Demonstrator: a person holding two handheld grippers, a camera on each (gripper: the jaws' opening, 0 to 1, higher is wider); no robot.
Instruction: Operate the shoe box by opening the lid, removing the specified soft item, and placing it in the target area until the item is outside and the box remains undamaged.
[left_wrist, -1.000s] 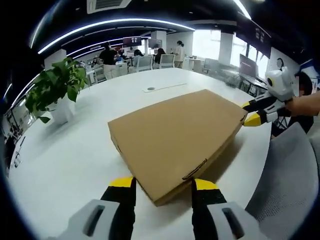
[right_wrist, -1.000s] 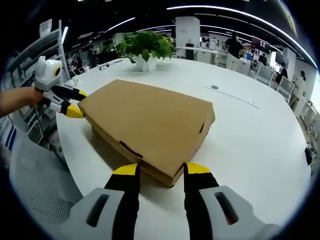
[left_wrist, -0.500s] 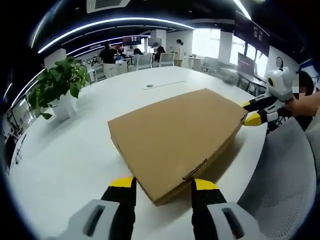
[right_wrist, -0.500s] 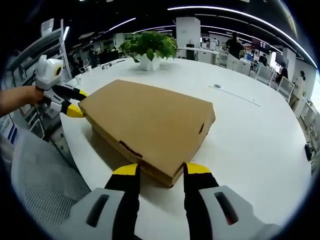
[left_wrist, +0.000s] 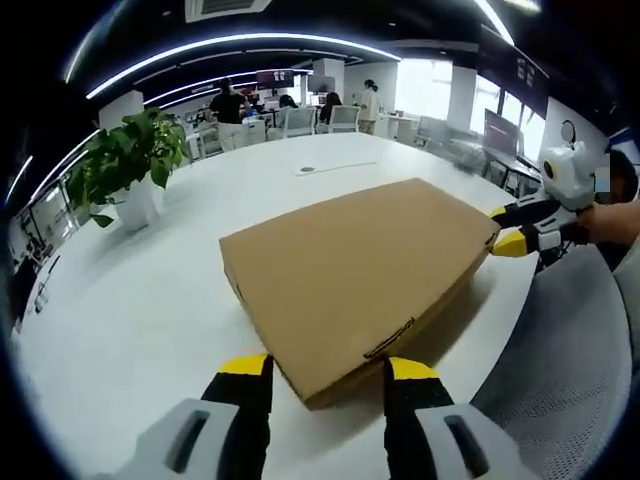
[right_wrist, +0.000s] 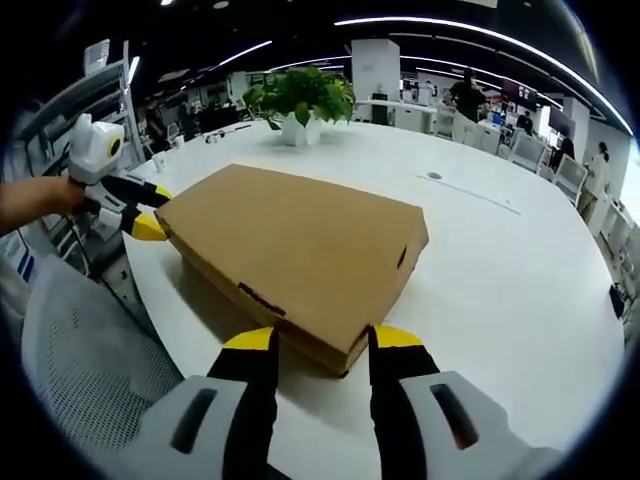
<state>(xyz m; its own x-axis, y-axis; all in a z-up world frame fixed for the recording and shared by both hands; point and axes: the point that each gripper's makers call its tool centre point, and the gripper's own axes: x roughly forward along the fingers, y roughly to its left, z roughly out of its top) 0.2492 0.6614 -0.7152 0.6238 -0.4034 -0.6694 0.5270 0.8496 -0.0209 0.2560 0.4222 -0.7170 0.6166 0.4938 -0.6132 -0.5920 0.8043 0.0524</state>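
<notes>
Jaws of both grippers spread wide, straddling opposite corners of the closed shoe box (left_wrist: 355, 275)

We note a large white table (left_wrist: 150, 300), a potted plant (left_wrist: 125, 170) on it, office chairs (left_wrist: 300, 120) beyond, curved ceiling light strips (left_wrist: 230, 45), bright windows (left_wrist: 425, 90), grey mesh chair (right_wrist: 80, 350).

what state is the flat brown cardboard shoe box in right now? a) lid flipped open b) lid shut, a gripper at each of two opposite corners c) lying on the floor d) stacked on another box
b: the flat brown cardboard shoe box lies shut on the white table, with the left gripper and right gripper open around opposite corners.
</notes>
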